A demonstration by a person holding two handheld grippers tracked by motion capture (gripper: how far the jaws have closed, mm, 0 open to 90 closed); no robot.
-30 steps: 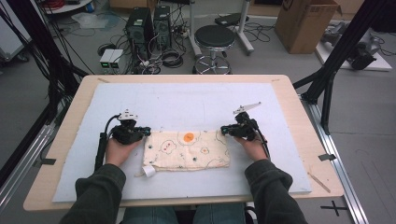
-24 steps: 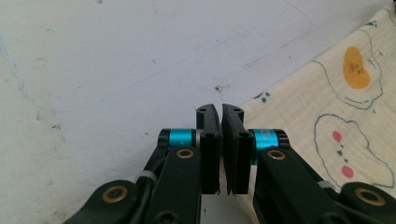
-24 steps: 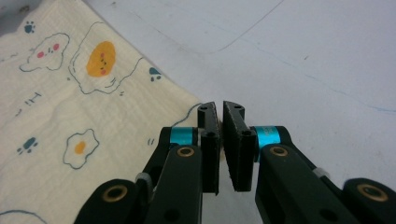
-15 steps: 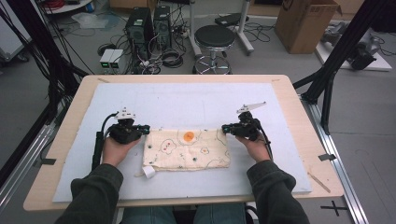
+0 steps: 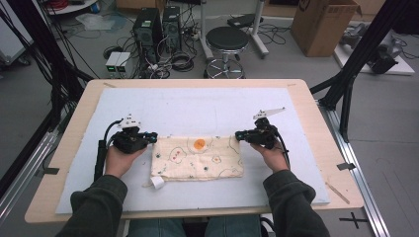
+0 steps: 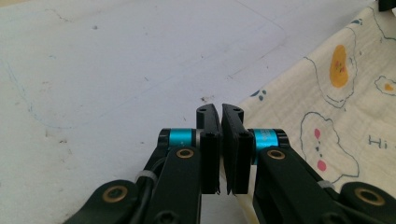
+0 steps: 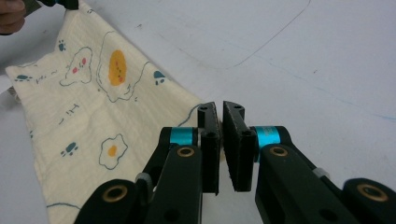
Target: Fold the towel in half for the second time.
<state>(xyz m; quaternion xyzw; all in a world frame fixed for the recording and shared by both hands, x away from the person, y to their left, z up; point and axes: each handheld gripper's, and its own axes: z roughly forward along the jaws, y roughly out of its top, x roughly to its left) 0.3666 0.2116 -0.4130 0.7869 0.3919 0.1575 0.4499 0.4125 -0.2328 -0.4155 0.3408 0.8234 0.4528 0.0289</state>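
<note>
A cream cloth [image 5: 197, 158] printed with fried eggs and paw marks lies flat on the white mat [image 5: 197, 106], with a white tag [image 5: 157, 182] at its near left corner. My left gripper [image 5: 154, 137] is at the cloth's far left corner. In the left gripper view the cloth [image 6: 336, 93] runs in under the gripper [image 6: 220, 109], whose jaws are pressed together on its corner. My right gripper [image 5: 238, 134] is at the far right corner. In the right gripper view the gripper [image 7: 220, 108] is likewise closed on the edge of the cloth [image 7: 93, 107].
The mat covers most of a wooden table [image 5: 316, 113]. A thin wooden stick [image 5: 337, 192] lies near the table's right front corner. Beyond the far edge stand a stool [image 5: 227, 39], computer towers [image 5: 155, 24] and a cardboard box [image 5: 323, 22].
</note>
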